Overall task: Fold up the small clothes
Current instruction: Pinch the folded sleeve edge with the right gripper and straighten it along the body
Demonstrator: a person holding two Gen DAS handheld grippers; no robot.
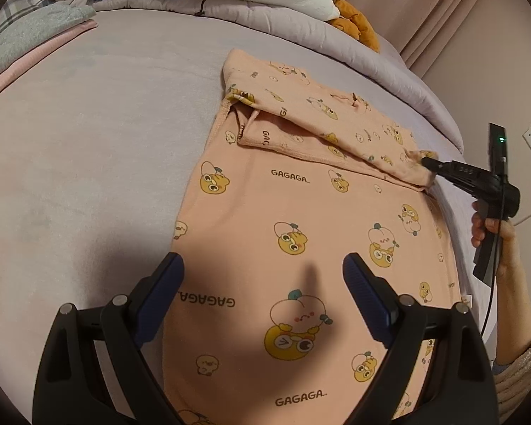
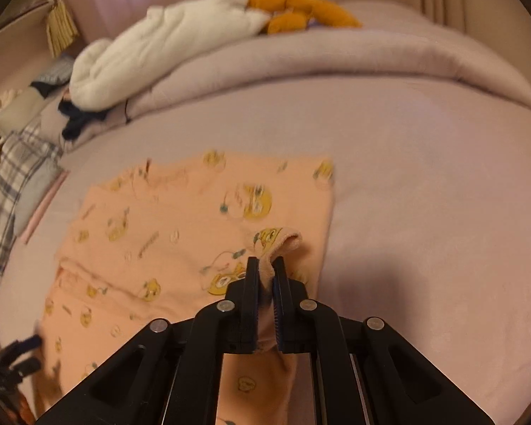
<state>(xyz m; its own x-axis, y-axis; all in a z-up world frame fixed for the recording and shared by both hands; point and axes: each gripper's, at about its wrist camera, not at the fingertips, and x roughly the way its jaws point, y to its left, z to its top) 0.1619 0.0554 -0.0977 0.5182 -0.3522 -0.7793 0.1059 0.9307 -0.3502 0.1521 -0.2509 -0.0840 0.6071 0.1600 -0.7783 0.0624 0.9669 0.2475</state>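
Bed: a lilac sheet [image 1: 88, 148] covers it; a rolled quilt [image 2: 336, 67] lies along the far side at 12 o'clock.
Garment: a peach top [image 1: 301, 219] printed with ducks and "GAGAGA" lies flat on the sheet, one sleeve [image 1: 318, 124] folded across it toward 2 o'clock.
Left gripper [image 1: 263, 265]: jaws spread wide, hanging over the top's near part, nothing between them.
Right gripper [image 2: 266, 262]: jaws clenched on the sleeve's cuff [image 2: 286, 244], which bunches out past the tips; in the left view it sits at 3 o'clock.
Hand [image 1: 492, 233]: grips the right gripper's handle at 3 o'clock.
Folded pile [image 1: 28, 46]: grey and pink cloth at 10 o'clock in the left view.
Plush [image 1: 357, 24]: white and orange, on the quilt at 1 o'clock.
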